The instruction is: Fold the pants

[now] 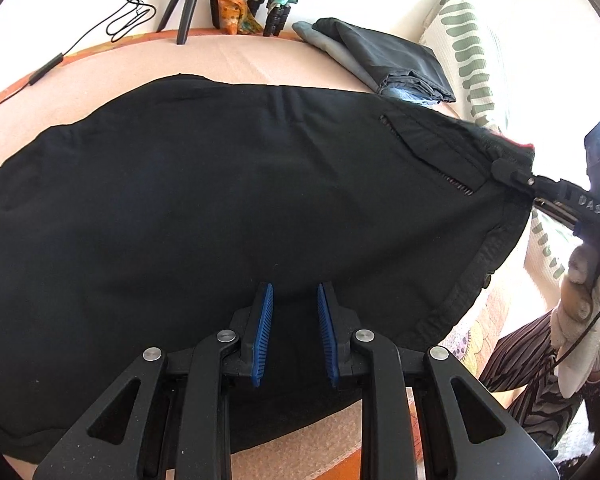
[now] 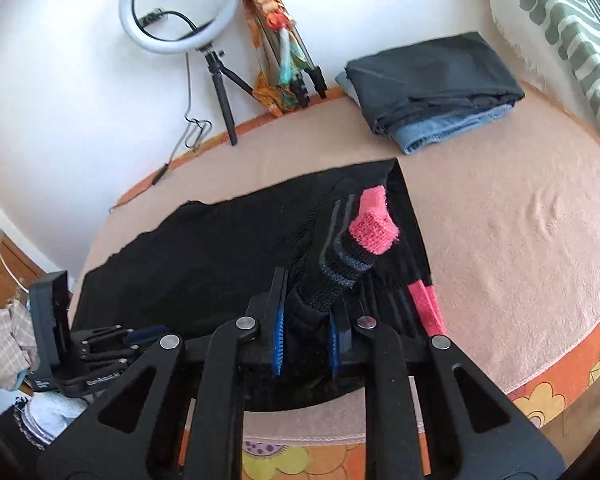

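Observation:
Black pants point(image 1: 220, 184) lie spread across the peach bed cover point(image 1: 236, 60). My left gripper point(image 1: 294, 300) is open, its blue pads apart just above the pants' near edge, holding nothing. My right gripper point(image 2: 306, 320) is shut on the waistband end of the pants point(image 2: 204, 256), a bunch of black fabric with pink and grey trim point(image 2: 374, 228) rising between its pads. In the left wrist view the right gripper point(image 1: 500, 168) grips the waistband at the far right, held by a gloved hand point(image 1: 588, 296).
A folded stack of dark and denim garments point(image 2: 432, 88) lies at the back of the bed. A green-patterned pillow point(image 2: 560, 32) is at right. A ring light on a tripod point(image 2: 180, 4) and other tripods stand against the white wall. The bed edge with its orange flowered border point(image 2: 560, 380) is near.

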The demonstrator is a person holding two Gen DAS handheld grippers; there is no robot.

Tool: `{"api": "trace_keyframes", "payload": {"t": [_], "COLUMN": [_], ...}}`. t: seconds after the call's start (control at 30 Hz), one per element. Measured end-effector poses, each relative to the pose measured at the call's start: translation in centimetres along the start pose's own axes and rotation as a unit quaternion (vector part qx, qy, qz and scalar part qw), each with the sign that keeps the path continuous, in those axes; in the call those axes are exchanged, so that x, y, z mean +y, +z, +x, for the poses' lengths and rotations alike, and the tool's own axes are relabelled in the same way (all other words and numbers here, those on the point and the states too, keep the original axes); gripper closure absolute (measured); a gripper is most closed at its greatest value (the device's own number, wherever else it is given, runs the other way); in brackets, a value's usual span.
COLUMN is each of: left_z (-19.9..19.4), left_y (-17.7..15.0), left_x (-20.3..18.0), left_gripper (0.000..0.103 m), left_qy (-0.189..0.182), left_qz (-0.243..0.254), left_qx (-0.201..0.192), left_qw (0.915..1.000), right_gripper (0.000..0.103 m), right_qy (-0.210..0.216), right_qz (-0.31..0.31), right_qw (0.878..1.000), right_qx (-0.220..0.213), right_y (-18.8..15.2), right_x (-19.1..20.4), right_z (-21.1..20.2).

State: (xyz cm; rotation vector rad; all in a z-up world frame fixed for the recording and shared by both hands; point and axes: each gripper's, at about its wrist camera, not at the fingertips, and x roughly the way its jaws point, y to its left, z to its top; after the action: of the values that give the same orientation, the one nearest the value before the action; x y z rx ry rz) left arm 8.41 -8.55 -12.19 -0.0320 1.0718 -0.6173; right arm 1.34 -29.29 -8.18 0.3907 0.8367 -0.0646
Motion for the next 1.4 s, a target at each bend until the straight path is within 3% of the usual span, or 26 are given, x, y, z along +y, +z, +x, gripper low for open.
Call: {"api": "trace_keyframes", "payload": {"t": [0.07,0.13,0.17,0.33,0.43,0.6,0.73,0.87,1.17,1.3,1.4], "left_z": [0.0,-0.1,-0.1,-0.9,-0.8,-1.6,-2.8,-3.9,-6.9,-7.3,-7.2], "left_y": [0.1,0.0,0.1,0.6,0.5,0.4,0.2,0.0,-2.1,-3.3,-4.0], "left_x": [0.0,0.0,0.0,0.1,-0.2,0.4,1.8,2.7,7.3,10.2,11.3], "left_gripper": [0.082,0.082,0.082,0.082,0.082,0.082,0.082,0.082,0.081,0.080,0.080], "left_qy": [0.000,-0.001,-0.004,-0.015,-0.006,0.002,-0.004,0.015,0.061,0.067,0.078], "left_qz": [-0.001,-0.001,-0.002,-0.017,-0.007,-0.010,-0.046,-0.053,-0.105,-0.144,-0.154], "left_qx": [0.002,0.003,0.004,-0.011,-0.012,-0.021,-0.035,-0.048,-0.072,-0.070,-0.064], "left_qw": [1.0000,1.0000,1.0000,0.9997,0.9999,0.9997,0.9983,0.9973,0.9900,0.9847,0.9829], "right_gripper": [0.086,0.086,0.086,0.084,0.066,0.062,0.060,0.060,0.059,0.050,0.050], "right_qy": [-0.010,0.014,0.025,0.011,-0.038,-0.106,-0.082,-0.030,0.076,0.099,0.111], "right_qz": [0.025,0.057,0.065,0.037,0.009,-0.069,-0.094,-0.140,-0.201,-0.211,-0.207], "right_qw": [0.999,0.995,0.994,0.997,0.998,0.992,0.992,0.990,0.976,0.968,0.964], "right_qx": [0.042,0.080,0.079,0.070,0.045,-0.016,-0.030,-0.015,0.045,0.091,0.127], "right_y": [-0.9,-2.2,-2.8,-2.3,-1.3,1.0,4.0,7.1,11.0,11.9,12.4], "right_x": [-2.2,-4.1,-5.0,-4.8,-4.4,-2.1,-0.4,2.7,9.3,11.6,12.9], "right_z": [1.9,3.0,2.9,1.5,0.1,-3.6,-5.0,-2.8,7.4,12.3,16.5]}}
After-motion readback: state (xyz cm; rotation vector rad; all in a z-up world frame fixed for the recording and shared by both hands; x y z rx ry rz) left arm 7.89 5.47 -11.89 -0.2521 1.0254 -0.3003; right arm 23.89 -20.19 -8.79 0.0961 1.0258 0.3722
